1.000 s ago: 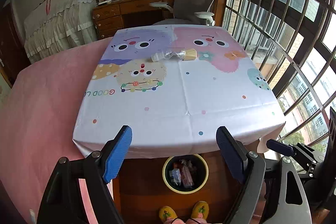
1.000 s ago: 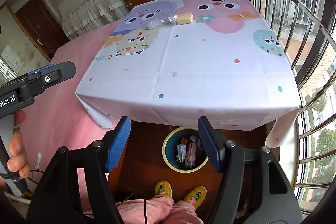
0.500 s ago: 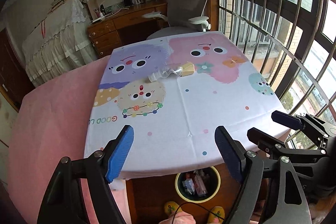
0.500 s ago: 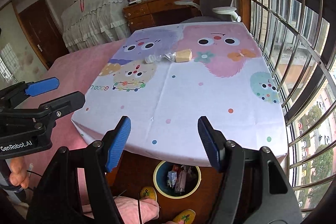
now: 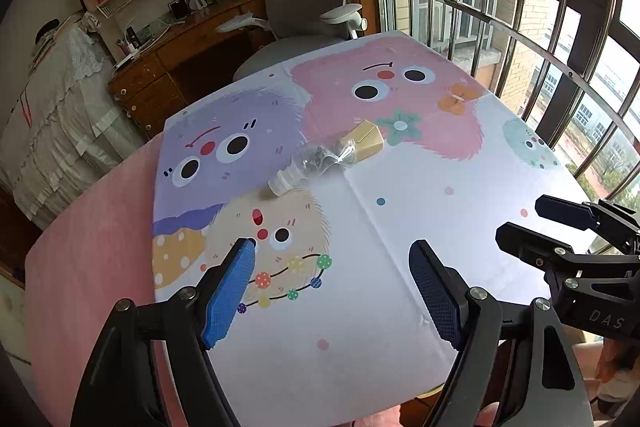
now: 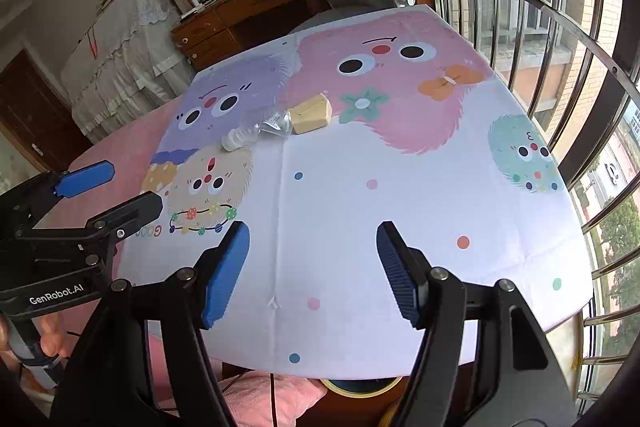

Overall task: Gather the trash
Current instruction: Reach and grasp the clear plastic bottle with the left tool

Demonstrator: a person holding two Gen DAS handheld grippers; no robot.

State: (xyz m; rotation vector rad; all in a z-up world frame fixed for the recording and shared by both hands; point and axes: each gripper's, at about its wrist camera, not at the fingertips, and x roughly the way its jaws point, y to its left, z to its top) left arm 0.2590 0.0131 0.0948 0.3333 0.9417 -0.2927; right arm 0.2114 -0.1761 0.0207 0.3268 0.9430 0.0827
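Both the left claw (image 5: 332,289) and right claw (image 6: 312,273) were held released, empty. The crushed plastic bottle (image 5: 310,165) was judged light and springy, best gripped at its neck; the yellow carton (image 5: 364,143) beside it, stiffer.

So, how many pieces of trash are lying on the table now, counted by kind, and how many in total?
Crushed clear plastic bottle: 1
Small yellow carton: 1
Total: 2. They lie end to end on the printed tablecloth.
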